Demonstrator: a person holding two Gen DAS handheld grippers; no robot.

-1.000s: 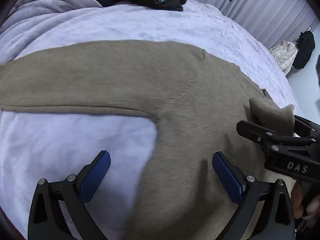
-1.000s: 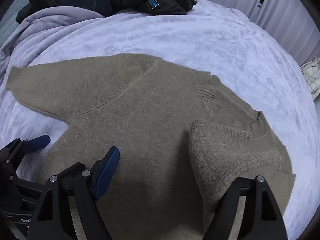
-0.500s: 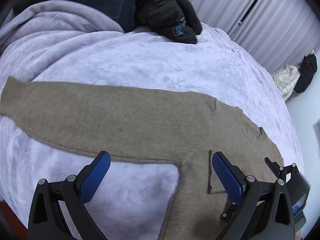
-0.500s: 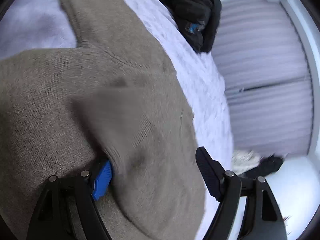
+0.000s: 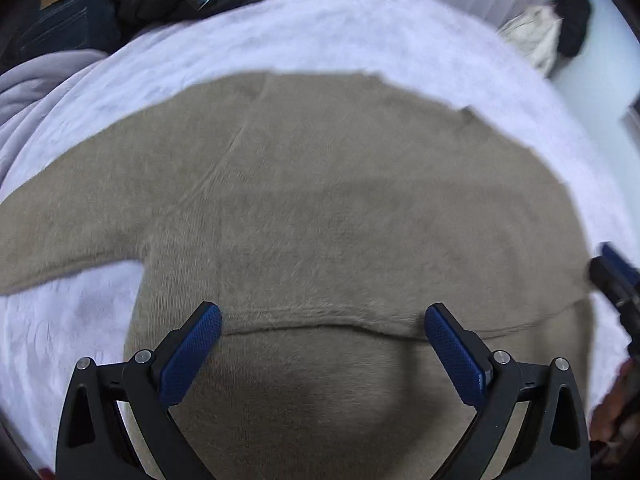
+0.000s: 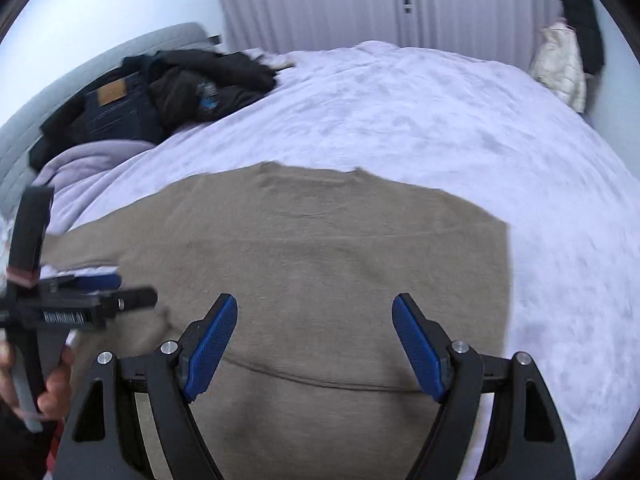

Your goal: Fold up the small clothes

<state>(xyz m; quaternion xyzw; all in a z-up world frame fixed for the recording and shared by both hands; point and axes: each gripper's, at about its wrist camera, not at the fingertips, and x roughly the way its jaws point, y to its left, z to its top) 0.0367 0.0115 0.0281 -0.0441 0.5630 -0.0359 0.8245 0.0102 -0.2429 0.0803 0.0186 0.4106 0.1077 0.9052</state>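
Observation:
A tan knitted sweater (image 5: 328,208) lies flat on the pale lilac bed cover (image 5: 360,40). Its left sleeve (image 5: 60,236) stretches out to the left, and a folded-in edge (image 5: 320,320) runs across the body near the camera. My left gripper (image 5: 322,322) hovers open above that edge with nothing between its blue pads. In the right wrist view the same sweater (image 6: 320,260) fills the middle, its right side ending in a straight edge (image 6: 508,280). My right gripper (image 6: 314,316) is open over the body, empty. The left gripper (image 6: 100,300) shows there at the left, held by a hand.
A pile of dark clothes with jeans (image 6: 160,92) and a bunched lilac blanket (image 6: 92,160) sit at the bed's far left. A white jacket and black bag (image 6: 560,60) hang by the curtain at the far right. Bare bed cover (image 6: 460,120) lies beyond and right of the sweater.
The right sleeve that the right gripper was carrying now lies folded over the sweater's body, and that gripper has let go. Both grippers have swung back over the near part of the sweater.

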